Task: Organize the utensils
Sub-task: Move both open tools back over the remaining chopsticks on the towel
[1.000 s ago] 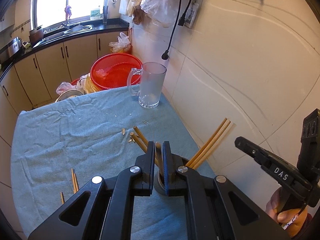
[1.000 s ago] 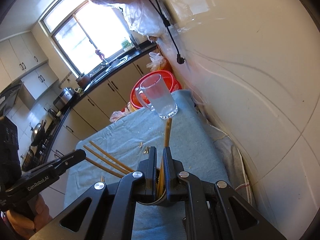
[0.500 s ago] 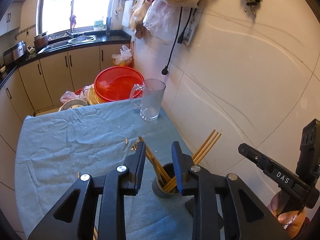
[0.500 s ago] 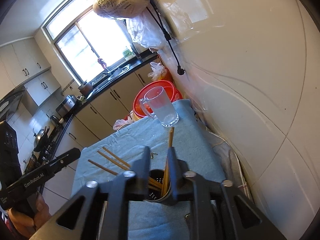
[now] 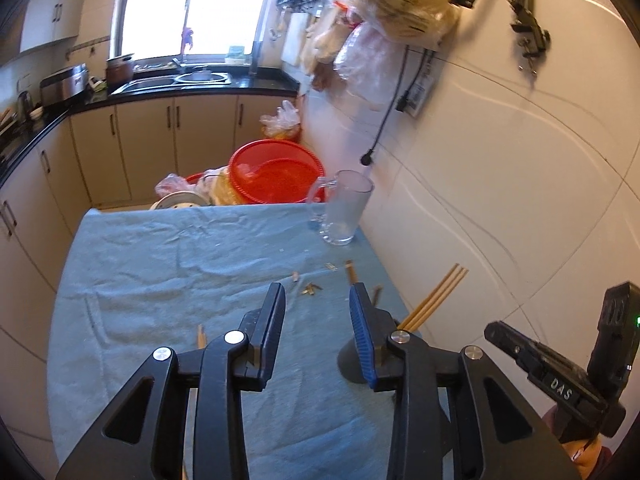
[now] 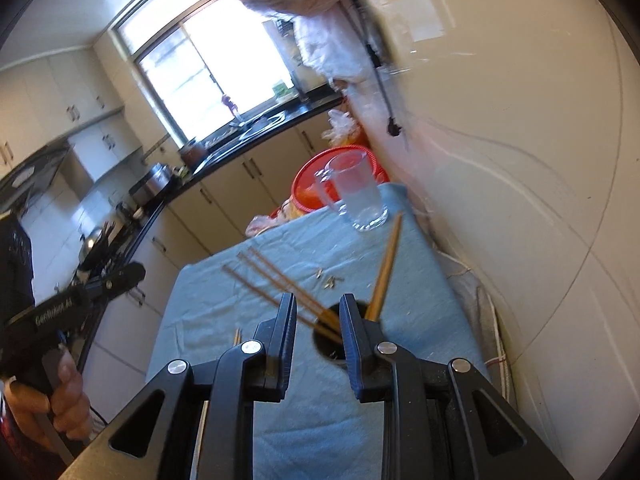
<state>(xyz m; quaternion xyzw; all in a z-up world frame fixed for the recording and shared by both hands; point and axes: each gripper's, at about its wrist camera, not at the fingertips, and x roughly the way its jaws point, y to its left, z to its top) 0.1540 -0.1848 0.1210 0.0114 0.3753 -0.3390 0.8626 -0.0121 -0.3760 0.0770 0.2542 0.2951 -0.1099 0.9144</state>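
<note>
A dark round holder (image 6: 326,346) stands on the blue cloth near the wall edge, with several wooden chopsticks (image 6: 276,282) leaning out of it to the left and one (image 6: 386,268) slanting up. My right gripper (image 6: 318,300) hangs open just above and behind the holder, gripping nothing. In the left wrist view the holder (image 5: 349,364) is half hidden behind a finger, with chopsticks (image 5: 436,300) fanning towards the wall. My left gripper (image 5: 316,292) is opening, with only bare cloth between its jaws. A loose chopstick (image 5: 201,336) lies on the cloth.
A glass mug (image 5: 344,212) stands at the table's far right corner, with a red basin (image 5: 276,176) behind it. Small wooden scraps (image 5: 312,289) litter the blue cloth (image 5: 160,264). The tiled wall (image 5: 500,200) runs close along the right. A hand (image 6: 60,396) holds the left gripper.
Both grippers were shut on chopsticks at the holder. Both have let go, opened and drawn back and upward. The chopsticks now rest in the holder.
</note>
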